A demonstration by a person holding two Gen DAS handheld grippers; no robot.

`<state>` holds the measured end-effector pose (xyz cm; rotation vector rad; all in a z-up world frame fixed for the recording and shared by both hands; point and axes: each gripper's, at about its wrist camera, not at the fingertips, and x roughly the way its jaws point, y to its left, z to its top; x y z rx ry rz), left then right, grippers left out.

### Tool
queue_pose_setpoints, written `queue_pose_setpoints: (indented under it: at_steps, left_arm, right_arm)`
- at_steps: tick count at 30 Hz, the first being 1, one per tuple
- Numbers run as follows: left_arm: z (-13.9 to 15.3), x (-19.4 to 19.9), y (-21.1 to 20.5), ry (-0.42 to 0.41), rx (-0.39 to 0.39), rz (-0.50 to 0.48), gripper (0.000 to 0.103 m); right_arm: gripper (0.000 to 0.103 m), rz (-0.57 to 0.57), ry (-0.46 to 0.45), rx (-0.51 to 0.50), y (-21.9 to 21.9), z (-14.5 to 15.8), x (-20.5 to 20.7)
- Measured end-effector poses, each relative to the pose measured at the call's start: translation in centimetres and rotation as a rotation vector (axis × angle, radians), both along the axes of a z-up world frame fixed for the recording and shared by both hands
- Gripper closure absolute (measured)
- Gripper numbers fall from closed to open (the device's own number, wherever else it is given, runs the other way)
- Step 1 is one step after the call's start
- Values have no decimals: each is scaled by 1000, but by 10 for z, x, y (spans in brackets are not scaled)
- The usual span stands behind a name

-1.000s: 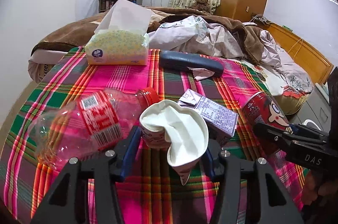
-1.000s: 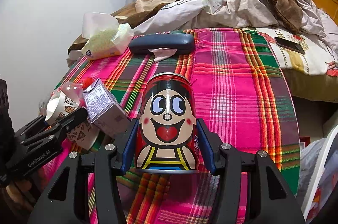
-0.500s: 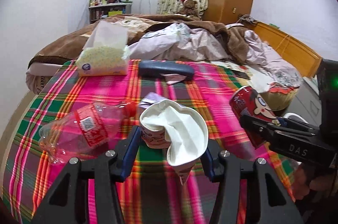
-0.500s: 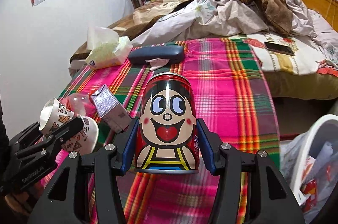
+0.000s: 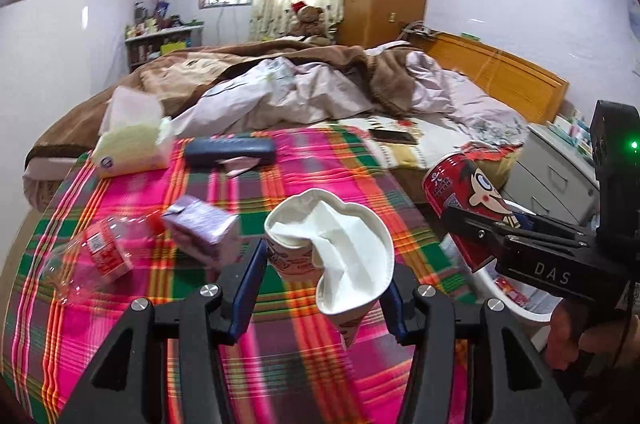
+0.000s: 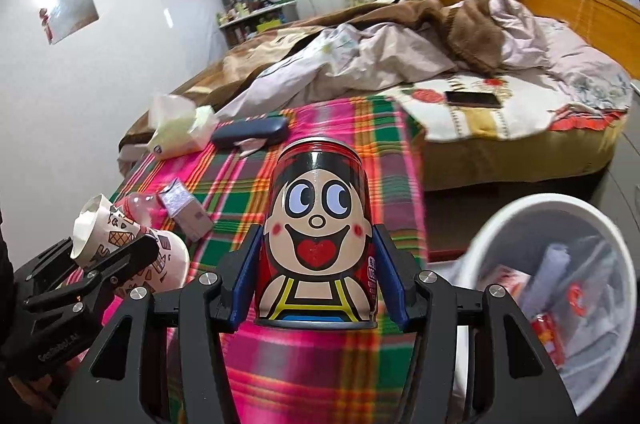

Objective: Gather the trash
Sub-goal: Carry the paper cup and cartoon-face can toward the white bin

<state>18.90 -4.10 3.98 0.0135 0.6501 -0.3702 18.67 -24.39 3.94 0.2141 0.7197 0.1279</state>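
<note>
Lifted clear of counter (image 6: pixel 376 152) since earlier: right tool (image 6: pixel 316 284) clamping can (image 6: pixel 316 236) beside bin (image 6: pixel 500 220), left tool (image 5: pixel 320 288) pinching crushed cup (image 5: pixel 332 248); dropping next, likely.

Trash count around the plaid cloth (image 5: pixel 328 160)

One paper cup (image 5: pixel 332 248), one can (image 6: pixel 318 240), one bottle (image 5: pixel 100 252), one carton (image 5: pixel 204 232) on it; one bin (image 6: pixel 552 264) beside it.

Plaid cloth (image 5: pixel 280 192) near; on it, bottle (image 5: pixel 96 256) left, carton (image 5: pixel 204 232) just right of it. Tissue pack (image 5: pixel 132 144) far left, case (image 5: pixel 230 151) beside it on the right. Bin (image 6: pixel 560 264) right of the cloth; bed (image 6: pixel 440 64) behind, phone (image 6: pixel 473 99) on it.
</note>
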Motion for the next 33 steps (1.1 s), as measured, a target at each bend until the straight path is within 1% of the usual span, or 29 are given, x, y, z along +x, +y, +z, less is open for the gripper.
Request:
queue_pose_setpoints:
  at_steps: [10, 17, 21, 25, 33]
  left_arm:
    - [7, -20, -68, -18, 4, -122, 48]
    - [4, -29, -118, -5, 12, -216, 48]
    - [0, -30, -147, 7, 17, -277, 48]
    - [-7, -28, -175, 45, 4, -329, 48]
    - [-27, -25, -216, 121, 2, -401, 48]
  right_arm:
    - [48, -121, -14, -14, -54, 5, -30]
    - [48, -201, -9, -16, -89, 2, -46]
    - [48, -254, 21, -26, -112, -7, -52]
    - [48, -296, 63, -33, -134, -19, -56]
    - [48, -326, 155, -35, -158, -43, -56]
